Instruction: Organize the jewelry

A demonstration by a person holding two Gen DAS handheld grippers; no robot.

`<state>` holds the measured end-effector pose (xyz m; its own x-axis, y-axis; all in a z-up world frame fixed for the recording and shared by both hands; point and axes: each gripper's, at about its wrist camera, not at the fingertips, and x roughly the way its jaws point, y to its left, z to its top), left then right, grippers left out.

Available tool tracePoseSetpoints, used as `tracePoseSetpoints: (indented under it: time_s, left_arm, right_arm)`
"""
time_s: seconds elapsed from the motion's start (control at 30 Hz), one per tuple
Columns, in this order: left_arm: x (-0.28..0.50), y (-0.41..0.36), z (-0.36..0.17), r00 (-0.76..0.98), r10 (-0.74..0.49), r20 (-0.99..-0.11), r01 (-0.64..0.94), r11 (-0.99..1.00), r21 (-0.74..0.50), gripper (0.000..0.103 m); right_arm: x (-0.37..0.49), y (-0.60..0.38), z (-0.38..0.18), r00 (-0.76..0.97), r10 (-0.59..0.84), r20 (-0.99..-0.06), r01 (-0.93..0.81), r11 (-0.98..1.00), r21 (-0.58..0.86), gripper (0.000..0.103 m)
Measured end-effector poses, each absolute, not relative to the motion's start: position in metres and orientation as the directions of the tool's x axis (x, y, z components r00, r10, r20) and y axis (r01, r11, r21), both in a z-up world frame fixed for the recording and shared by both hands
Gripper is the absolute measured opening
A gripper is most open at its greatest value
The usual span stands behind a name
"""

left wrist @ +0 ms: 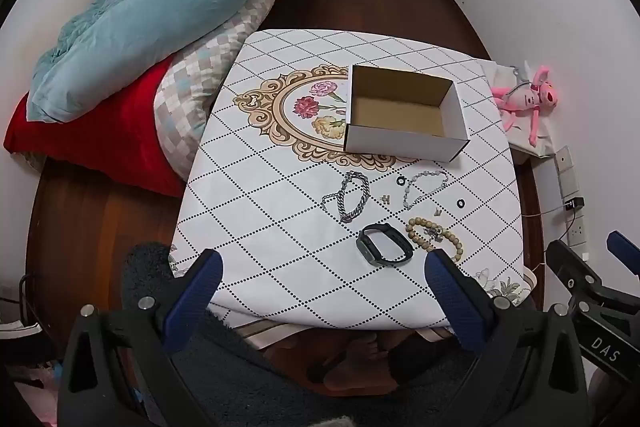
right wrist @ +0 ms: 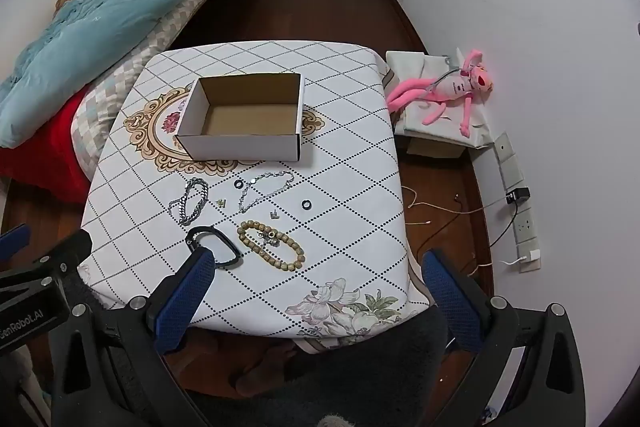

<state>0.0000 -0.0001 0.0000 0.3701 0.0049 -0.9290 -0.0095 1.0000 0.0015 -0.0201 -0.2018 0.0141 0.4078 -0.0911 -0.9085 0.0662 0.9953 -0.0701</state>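
Observation:
An empty white cardboard box stands open on the patterned tablecloth. In front of it lie a thick silver chain bracelet, a thin silver bracelet, two small black rings, small earrings, a wooden bead bracelet and a black wristband. My left gripper hangs open above the near table edge. My right gripper is open too, its left finger over the wristband.
A bed with a blue quilt and red blanket lies left of the table. A pink plush toy rests on a box at the right wall, with sockets and cables below. A person's bare feet show under the table.

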Motion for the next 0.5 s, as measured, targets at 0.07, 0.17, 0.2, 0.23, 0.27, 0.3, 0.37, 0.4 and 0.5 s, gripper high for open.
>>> tracePoseSetpoints:
  time_s: [0.07, 0.17, 0.2, 0.23, 0.27, 0.3, 0.37, 0.4, 0.5]
  left_arm:
    - [0.0000, -0.0001, 0.0001, 0.371, 0.005, -0.928, -0.010, 1.000, 0.002, 0.103]
    - [0.0006, -0.0005, 0.0007, 0.374, 0.005, -0.927, -0.012, 1.000, 0.000, 0.103]
    - [0.0009, -0.0003, 0.0000, 0.374, 0.004, -0.927, -0.012, 1.000, -0.001, 0.103]
    - [0.0014, -0.0009, -0.0003, 0.375, 0.005, -0.927, -0.011, 1.000, 0.001, 0.103]
    - [0.0021, -0.0016, -0.0007, 0.375, 0.008, -0.927, -0.010, 1.000, 0.004, 0.103]
    - [0.0028, -0.0022, -0.0013, 0.374, 0.008, -0.928, -0.010, 1.000, 0.004, 0.103]
    - [0.0046, -0.0037, -0.0025, 0.373, 0.008, -0.928, -0.009, 1.000, 0.005, 0.103]
    - [0.0007, -0.0006, 0.0018, 0.379, 0.005, -0.925, -0.009, 1.000, 0.002, 0.103]
    - [0.0006, -0.0008, 0.0022, 0.380, 0.003, -0.925, -0.011, 1.000, -0.001, 0.103]
  right_arm:
    - [-0.0197, -0.2014, 0.0136, 0.408, -0.092, -0.908, 0.067, 0.995, -0.070, 0.103]
    - [-0.0196, -0.2013, 0.0134, 0.408, -0.087, -0.909, 0.067, 0.996, -0.066, 0.103]
    - [-0.0195, -0.2013, 0.0134, 0.408, -0.083, -0.909, 0.064, 0.996, -0.062, 0.103]
    - [-0.0194, -0.2014, 0.0134, 0.407, -0.080, -0.910, 0.064, 0.996, -0.059, 0.103]
    - [-0.0196, -0.2015, 0.0136, 0.409, -0.081, -0.909, 0.066, 0.996, -0.059, 0.103]
    - [-0.0197, -0.2016, 0.0139, 0.410, -0.081, -0.908, 0.066, 0.996, -0.059, 0.103]
    - [-0.0204, -0.2025, 0.0130, 0.411, -0.082, -0.908, 0.063, 0.996, -0.062, 0.103]
    - [-0.0209, -0.2034, 0.0130, 0.412, -0.082, -0.907, 0.063, 0.996, -0.061, 0.103]
    - [-0.0187, -0.2015, 0.0149, 0.414, -0.079, -0.907, 0.063, 0.996, -0.058, 0.103]
